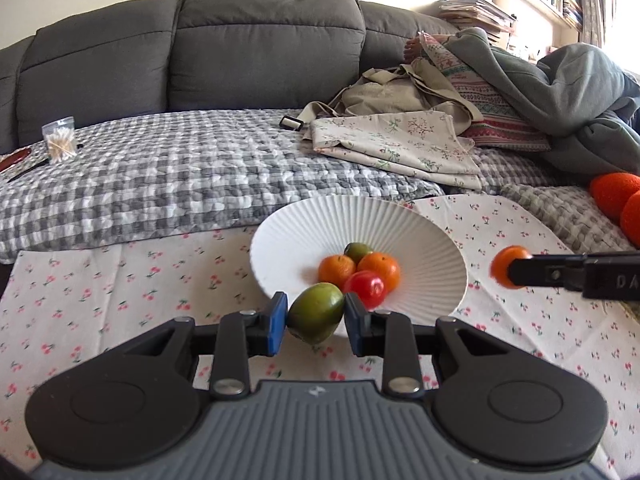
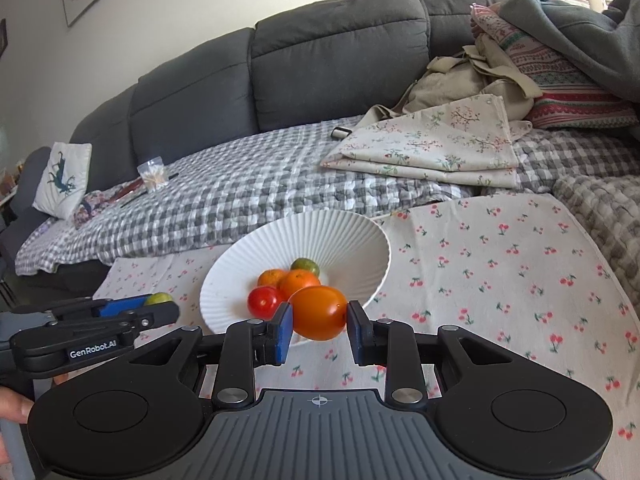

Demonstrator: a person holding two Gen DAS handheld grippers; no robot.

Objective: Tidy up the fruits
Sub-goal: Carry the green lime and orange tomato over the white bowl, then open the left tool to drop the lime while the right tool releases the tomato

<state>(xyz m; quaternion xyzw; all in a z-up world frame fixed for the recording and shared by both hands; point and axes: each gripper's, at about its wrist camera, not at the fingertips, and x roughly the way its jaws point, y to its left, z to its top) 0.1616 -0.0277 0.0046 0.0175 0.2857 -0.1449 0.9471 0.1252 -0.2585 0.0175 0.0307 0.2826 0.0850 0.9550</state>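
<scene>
We see the left gripper (image 1: 316, 314) with jaws clamped on a green oval fruit (image 1: 316, 313), held just in front of the near rim of the white ribbed ceramic plate (image 1: 304, 224); the fruit's underside is hidden from us. The right gripper (image 2: 319, 319) grasps a smooth orange oval fruit (image 2: 318, 312) over the plate's near edge. In the plate lie two orange mandarins (image 1: 378, 270), a red tomato (image 1: 366, 288) and a greenish fruit (image 1: 358, 251), half hidden behind them. The plate sits on the cherry-print white cloth (image 1: 120, 280); we cannot tell what lies under the cloth. Only the left view shows fuzzy orange balls (image 1: 616, 196), cut off at the right edge. Only the right view shows a person's fingers (image 2: 14, 408) at the left edge and a white cushion (image 2: 62, 178).
</scene>
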